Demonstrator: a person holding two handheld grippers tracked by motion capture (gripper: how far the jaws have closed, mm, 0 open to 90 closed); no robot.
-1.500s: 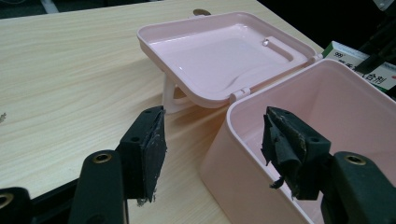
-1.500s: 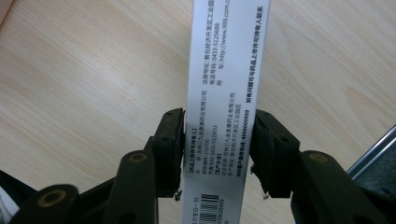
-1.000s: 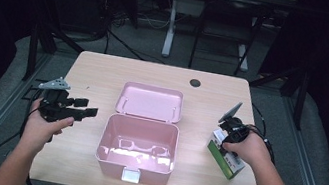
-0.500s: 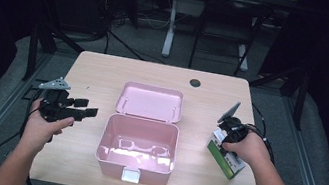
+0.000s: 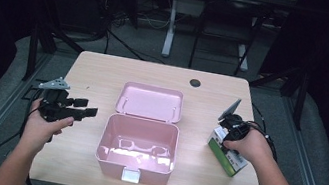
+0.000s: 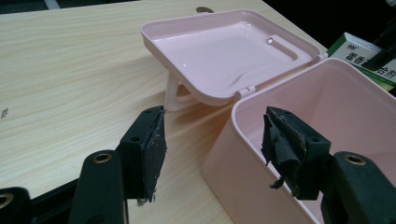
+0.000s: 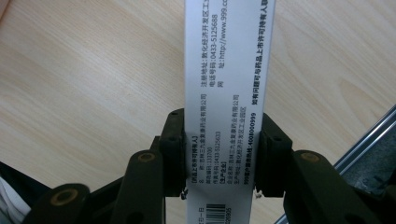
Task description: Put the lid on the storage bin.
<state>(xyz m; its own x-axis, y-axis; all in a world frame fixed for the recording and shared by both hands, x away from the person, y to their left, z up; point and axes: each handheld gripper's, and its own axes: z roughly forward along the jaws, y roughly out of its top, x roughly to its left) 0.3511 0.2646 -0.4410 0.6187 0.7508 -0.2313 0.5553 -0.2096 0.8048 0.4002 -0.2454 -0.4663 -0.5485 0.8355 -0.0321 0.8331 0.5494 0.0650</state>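
An open pink plastic box point(image 5: 159, 170) stands at the middle of the table, its lid point(image 5: 150, 103) folded back flat behind it. In the left gripper view its near wall point(image 6: 243, 163) and the lid point(image 6: 224, 51) lie just ahead. My left gripper point(image 5: 88, 107) hovers left of the box, open, with nothing between its jaws point(image 6: 215, 140). Right of the box, my right gripper point(image 5: 226, 136) points down and is shut on a white and green carton point(image 5: 228, 159). The pads clamp the carton's white printed side point(image 7: 229, 70) from both sides point(image 7: 223, 154).
The wooden table point(image 5: 95, 71) has a small black round cap point(image 5: 195, 83) near its far edge. A metal rail point(image 7: 369, 135) runs just beyond the table's right edge. Dark frame legs and cables stand on the floor behind.
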